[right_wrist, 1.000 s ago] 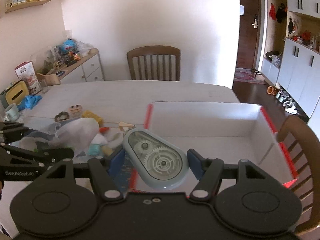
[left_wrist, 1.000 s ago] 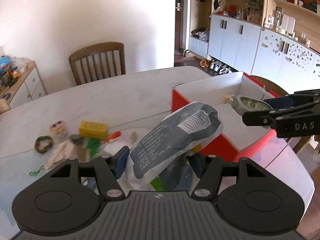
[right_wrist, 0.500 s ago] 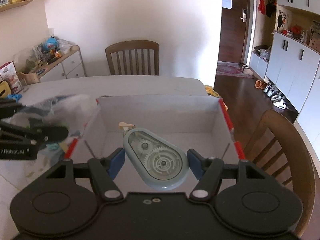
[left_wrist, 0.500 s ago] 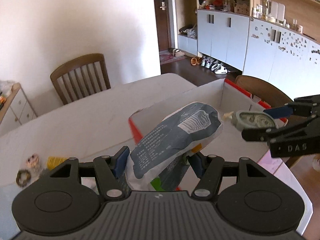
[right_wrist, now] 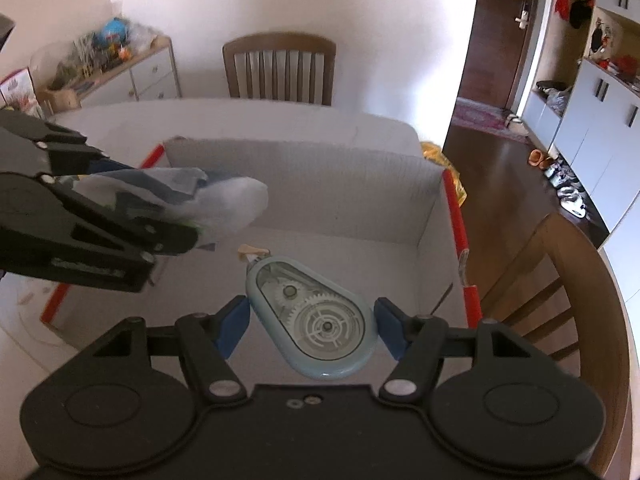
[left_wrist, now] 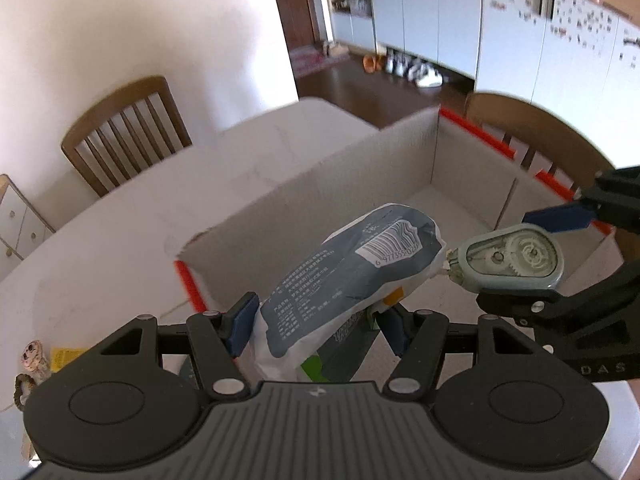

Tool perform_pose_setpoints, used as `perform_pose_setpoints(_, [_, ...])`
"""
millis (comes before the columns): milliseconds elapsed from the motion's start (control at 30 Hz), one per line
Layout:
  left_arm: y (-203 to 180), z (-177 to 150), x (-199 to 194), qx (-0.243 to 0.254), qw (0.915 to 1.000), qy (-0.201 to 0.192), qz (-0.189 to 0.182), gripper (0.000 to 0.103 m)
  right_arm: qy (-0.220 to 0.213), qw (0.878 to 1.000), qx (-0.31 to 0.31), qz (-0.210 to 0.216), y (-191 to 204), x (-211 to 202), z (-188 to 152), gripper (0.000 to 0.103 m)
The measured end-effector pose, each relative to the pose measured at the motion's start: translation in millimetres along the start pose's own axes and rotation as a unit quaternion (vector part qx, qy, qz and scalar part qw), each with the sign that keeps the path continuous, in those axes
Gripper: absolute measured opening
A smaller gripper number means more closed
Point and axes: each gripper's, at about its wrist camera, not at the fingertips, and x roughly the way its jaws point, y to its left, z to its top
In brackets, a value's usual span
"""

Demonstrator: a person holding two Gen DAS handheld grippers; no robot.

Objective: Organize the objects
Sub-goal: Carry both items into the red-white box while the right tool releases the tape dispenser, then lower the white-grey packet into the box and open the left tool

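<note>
Left wrist view. My left gripper (left_wrist: 316, 326) is clamped on a grey-blue plastic packet (left_wrist: 352, 276), its blue pads (left_wrist: 242, 322) pressing the packet's lower sides. The packet juts forward and upward, barcode end foremost, over the open cardboard box (left_wrist: 320, 184), whose rim carries red edging. The box stands on the pale table (left_wrist: 120, 232). At the right, my right gripper (left_wrist: 556, 258) enters the frame gripping a pale blue correction-tape dispenser (left_wrist: 512, 260); the dispenser's nozzle lies just beside the packet's barcode end, and I cannot tell whether the two touch. At the lower left of the table, small items (left_wrist: 36, 364) lie outside the box, too cut off to identify. A wooden chair (left_wrist: 124, 132) stands at the far side of the table, a second chair (left_wrist: 532, 136) beyond the box.

Right wrist view. My right gripper (right_wrist: 312, 326) is closed on the correction-tape dispenser (right_wrist: 312, 320), one blue pad at each flank, gears visible through its clear face. The dispenser hangs above the box (right_wrist: 320, 184) floor, nozzle pointing to the far wall. From the left, my left gripper (right_wrist: 160, 216) reaches in over the box's left rim with the packet (right_wrist: 224, 200), blurred, above the interior. A chair (right_wrist: 280, 68) stands behind the table (right_wrist: 360, 120); another chair (right_wrist: 580, 292) curves along the right.
</note>
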Motion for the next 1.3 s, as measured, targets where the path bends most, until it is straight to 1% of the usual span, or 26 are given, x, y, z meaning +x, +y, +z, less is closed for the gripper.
perform_pose_setpoints(67, [-6,1,11,0.008,0.9999,0.014,0.002,0.064,0.015,1.0,-0.002,0.008,-4,8,1,0.067])
perform_pose_setpoints(133, [-10,4,23,0.017,0.9993,0.032,0.007,0.064,0.025,1.0,-0.009,0.005,-6,16,1,0.067])
perform_pose_setpoints(200, [-14,5,33,0.02,0.9985,0.05,0.007,0.064,0.048,0.999,-0.025,0.006,-7,25,1,0.067])
perform_pose_setpoints(300, [-19,5,45,0.032,0.9971,0.069,0.008,0.064,0.075,0.997,-0.03,0.002,-9,38,1,0.067])
perform_pose_setpoints(333, [-21,7,49,0.035,0.9966,0.074,0.006,0.064,0.082,0.996,-0.033,0.008,-11,42,2,0.067])
perform_pose_setpoints(633, [-27,6,73,0.049,0.9933,0.104,-0.004,0.064,0.112,0.992,-0.055,0.016,-6,57,4,0.067])
perform_pose_setpoints(733, [-27,5,79,0.053,0.9921,0.113,-0.008,0.066,0.124,0.99,-0.062,0.014,-5,59,5,0.067])
perform_pose_setpoints(900, [-29,5,84,0.06,0.9899,0.128,-0.013,0.069,0.13,0.989,-0.063,0.014,-1,61,6,0.067])
perform_pose_setpoints(1067, [-32,7,90,0.061,0.9877,0.143,-0.02,0.076,0.133,0.989,-0.065,0.017,-4,62,5,0.07])
perform_pose_setpoints(1167, [-32,9,89,0.058,0.988,0.141,-0.024,0.079,0.133,0.989,-0.066,0.023,-7,61,6,0.074])
perform_pose_setpoints(1300, [-26,13,85,0.051,0.99,0.127,-0.035,0.08,0.122,0.99,-0.069,0.027,-6,53,7,0.079])
